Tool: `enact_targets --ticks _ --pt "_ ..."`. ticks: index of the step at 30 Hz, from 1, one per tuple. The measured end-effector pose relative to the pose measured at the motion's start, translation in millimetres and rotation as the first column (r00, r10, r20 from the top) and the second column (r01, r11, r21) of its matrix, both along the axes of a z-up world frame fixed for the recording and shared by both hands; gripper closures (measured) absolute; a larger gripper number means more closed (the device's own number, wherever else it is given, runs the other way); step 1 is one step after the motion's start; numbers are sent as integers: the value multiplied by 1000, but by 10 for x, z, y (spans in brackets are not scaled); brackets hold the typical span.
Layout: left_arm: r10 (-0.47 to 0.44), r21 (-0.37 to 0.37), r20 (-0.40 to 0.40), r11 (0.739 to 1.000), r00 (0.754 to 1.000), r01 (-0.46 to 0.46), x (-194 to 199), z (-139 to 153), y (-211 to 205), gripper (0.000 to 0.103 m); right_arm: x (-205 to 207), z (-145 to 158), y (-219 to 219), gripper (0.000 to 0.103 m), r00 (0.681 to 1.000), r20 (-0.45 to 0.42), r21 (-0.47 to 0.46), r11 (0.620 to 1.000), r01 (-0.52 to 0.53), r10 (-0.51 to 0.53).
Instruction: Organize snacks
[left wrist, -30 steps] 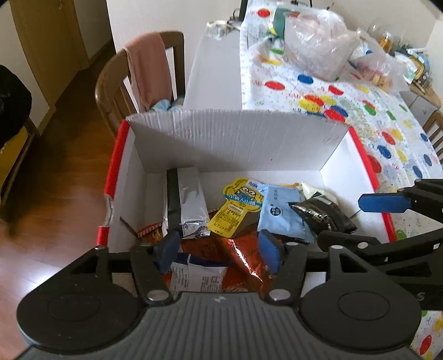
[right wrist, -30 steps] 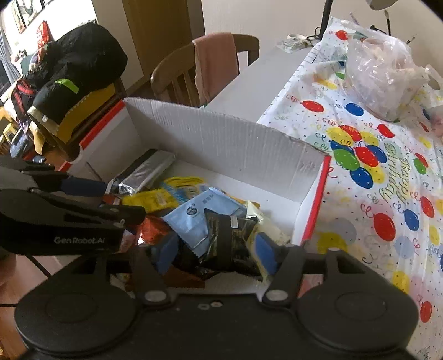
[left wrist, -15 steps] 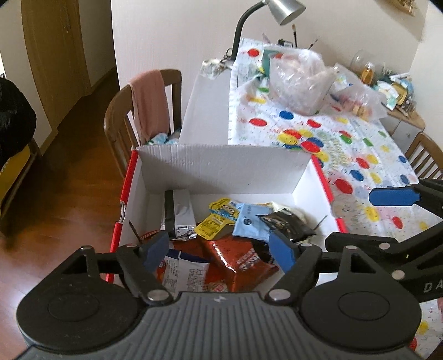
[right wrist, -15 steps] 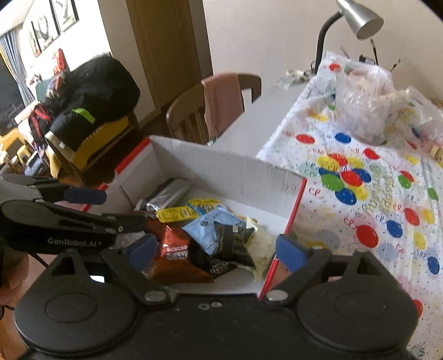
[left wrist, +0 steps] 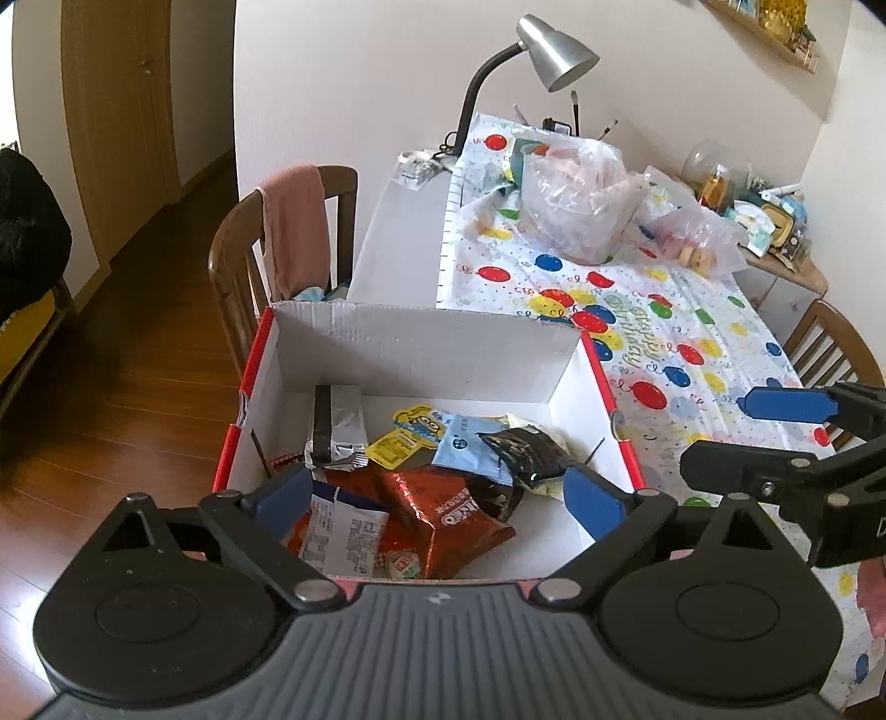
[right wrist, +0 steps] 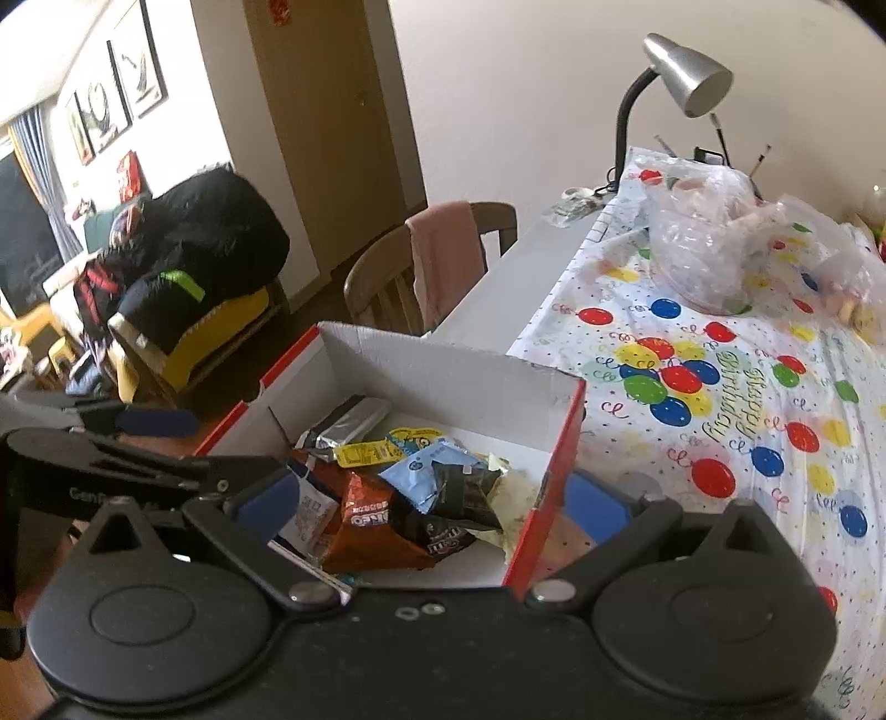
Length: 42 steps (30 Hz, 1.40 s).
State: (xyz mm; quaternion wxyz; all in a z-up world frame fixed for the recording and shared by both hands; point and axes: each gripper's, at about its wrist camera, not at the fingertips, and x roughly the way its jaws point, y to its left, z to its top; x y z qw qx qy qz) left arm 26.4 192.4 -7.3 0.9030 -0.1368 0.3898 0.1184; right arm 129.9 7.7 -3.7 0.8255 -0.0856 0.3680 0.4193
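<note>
Both the left gripper point(left wrist: 437, 493) and right gripper point(right wrist: 432, 501), raised above the box point(left wrist: 421, 349), open empty jaws; released snacks point(left wrist: 443, 509) now lie inside.

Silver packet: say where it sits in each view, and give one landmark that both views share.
Left wrist view: the silver packet lies in the box's far left corner, left of the yellow packet.
Right wrist view: the silver packet lies by the box's far wall, above the yellow packet.
Shared landmark: the desk lamp.
</note>
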Motion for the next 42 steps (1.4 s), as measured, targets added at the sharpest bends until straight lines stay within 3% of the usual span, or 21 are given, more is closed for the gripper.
enact_targets --ticks 20,42 --pt "17 79 15 997 1000 -18 -153 98 -216 5 -184 6 -209 0 1000 19 54 998 14 -15" --pt "21 78 53 997 998 -25 -205 180 -238 5 -193 12 -274 0 999 10 65 997 40 -41"
